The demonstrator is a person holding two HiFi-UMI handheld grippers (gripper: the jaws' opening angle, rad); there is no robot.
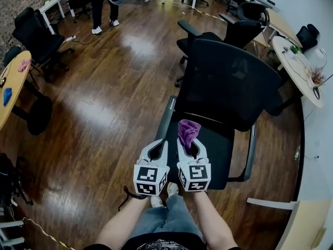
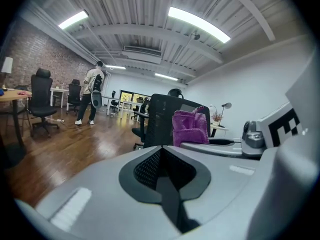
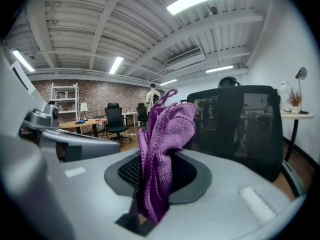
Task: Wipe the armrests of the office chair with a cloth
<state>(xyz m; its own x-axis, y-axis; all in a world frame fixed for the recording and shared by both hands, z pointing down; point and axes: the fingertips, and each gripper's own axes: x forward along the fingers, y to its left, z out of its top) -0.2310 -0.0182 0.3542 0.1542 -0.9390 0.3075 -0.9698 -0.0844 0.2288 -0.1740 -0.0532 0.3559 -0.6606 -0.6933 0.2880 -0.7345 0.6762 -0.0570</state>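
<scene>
Lower centre of the head view: the right gripper (image 1: 190,146) pinches a purple cloth (image 1: 188,128) over the office chair (image 1: 229,82). Beside it, the left gripper (image 1: 157,147) has its jaws together and holds nothing.

- The office chair (image 1: 229,87), black with a mesh back, stands on a wooden floor (image 1: 104,113).
- The right gripper (image 1: 188,142) is over the chair's seat, fingers clamping a purple cloth (image 1: 188,130).
- The left gripper (image 1: 156,147) is just beside the chair's grey armrest (image 1: 165,120).
</scene>
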